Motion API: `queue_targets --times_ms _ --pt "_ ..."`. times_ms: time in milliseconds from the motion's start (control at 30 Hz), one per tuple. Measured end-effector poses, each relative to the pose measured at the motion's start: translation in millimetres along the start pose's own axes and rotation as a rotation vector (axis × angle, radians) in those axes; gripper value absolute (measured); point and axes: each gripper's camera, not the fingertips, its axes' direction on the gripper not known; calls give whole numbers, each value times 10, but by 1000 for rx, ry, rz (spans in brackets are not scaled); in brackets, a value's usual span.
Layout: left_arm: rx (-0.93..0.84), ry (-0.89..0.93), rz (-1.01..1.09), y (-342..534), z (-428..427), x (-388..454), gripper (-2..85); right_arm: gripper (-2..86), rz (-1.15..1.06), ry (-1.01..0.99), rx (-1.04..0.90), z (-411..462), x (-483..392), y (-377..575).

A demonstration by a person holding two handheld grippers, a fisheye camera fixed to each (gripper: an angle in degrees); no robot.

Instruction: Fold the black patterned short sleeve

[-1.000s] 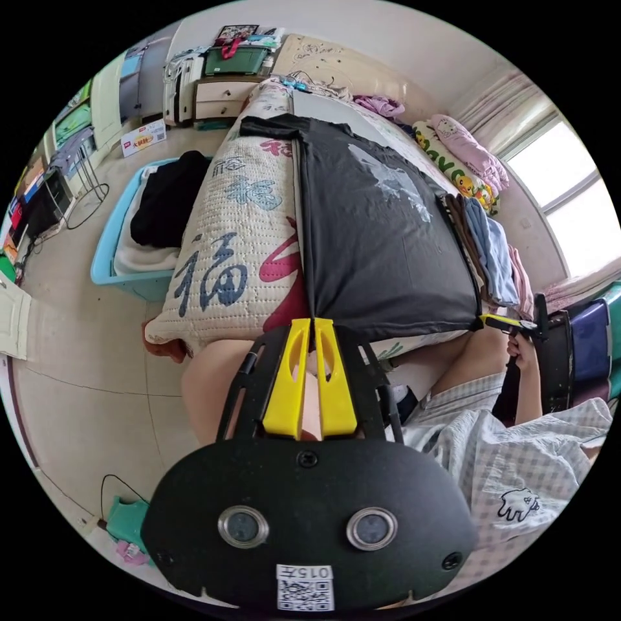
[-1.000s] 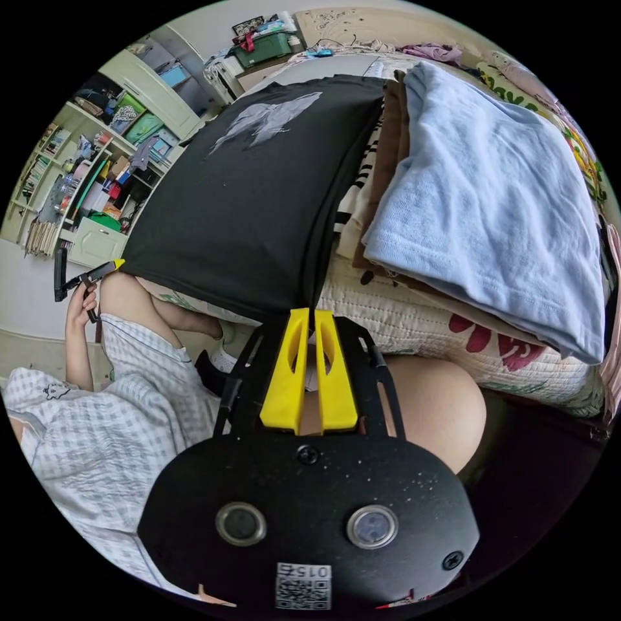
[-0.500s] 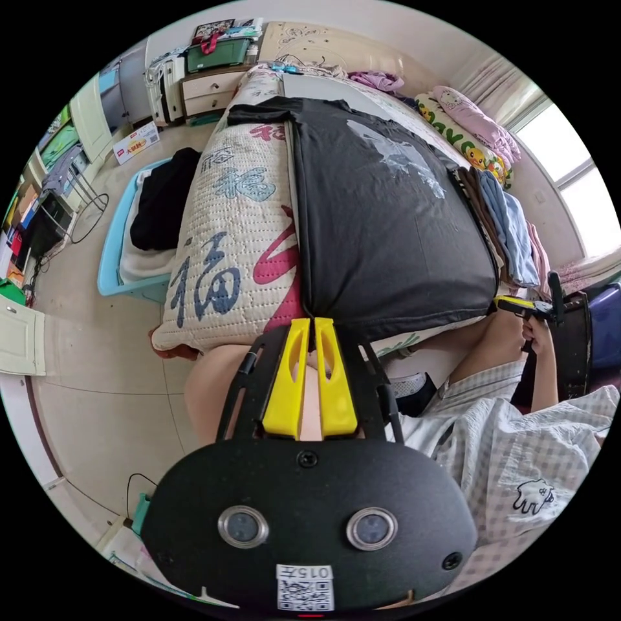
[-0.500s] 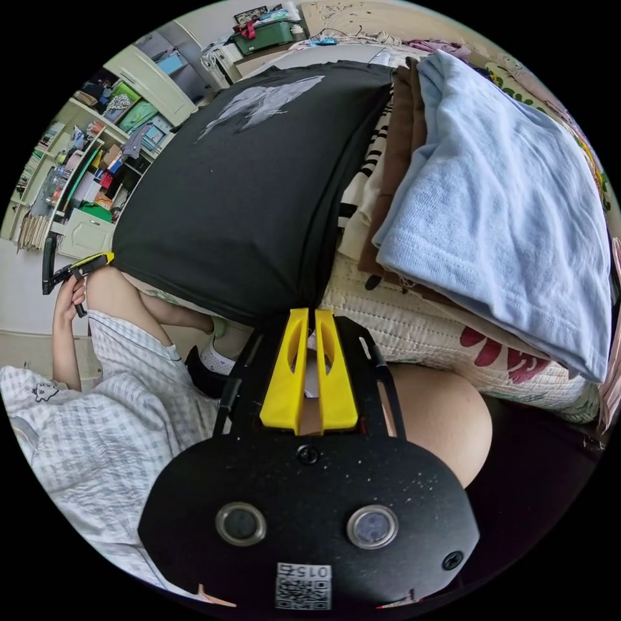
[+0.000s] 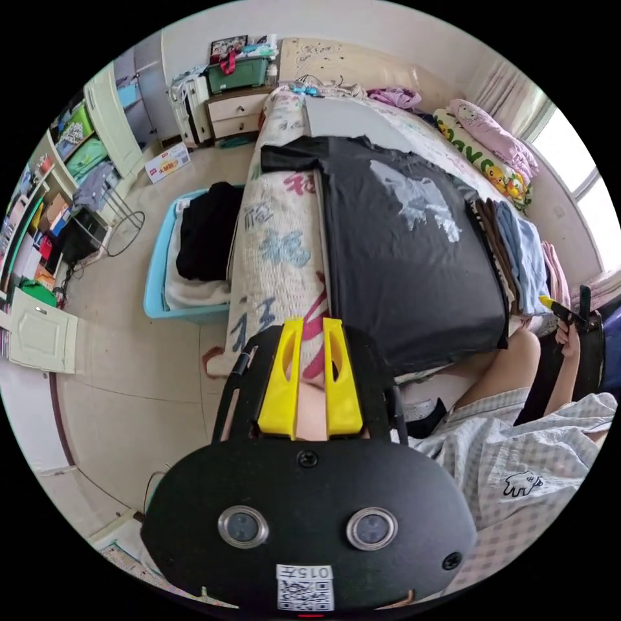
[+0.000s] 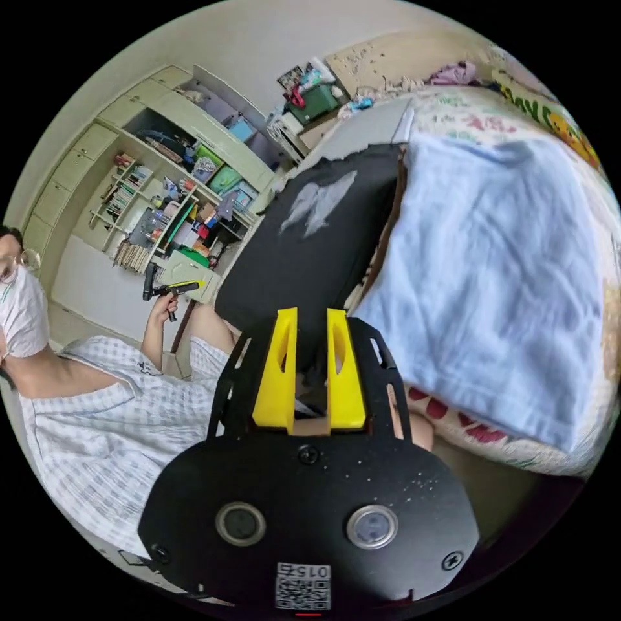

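Now both grippers' fingers (image 5: 283, 369) gape, holding nothing.

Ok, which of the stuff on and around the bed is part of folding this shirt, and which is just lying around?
Part of the job:
- black patterned shirt, spread on the bed
- left gripper, open
- right gripper, open

Just lying about:
- stack of folded clothes beside the shirt
- blue basket on the floor
- quilted bedspread

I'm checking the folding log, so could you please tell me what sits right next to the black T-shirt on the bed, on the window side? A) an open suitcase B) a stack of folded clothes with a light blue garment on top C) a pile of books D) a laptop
B: a stack of folded clothes topped by a light blue garment lies directly beside the black T-shirt on the bed.
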Motion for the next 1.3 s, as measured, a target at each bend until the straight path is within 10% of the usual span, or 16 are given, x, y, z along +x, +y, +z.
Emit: queue_targets --times_ms 433,933,1300 --pt "225 443 439 -2871 808 2538 62 84 189 340 -1 939 1778 -3548" --pt "-60 366 552 -4848 3153 5303 99 125 281 417 -297 2462 2428 -3911" --pt "-114 280 491 -5171 3821 5570 32 12 209 389 -294 2699 2381 -3955"
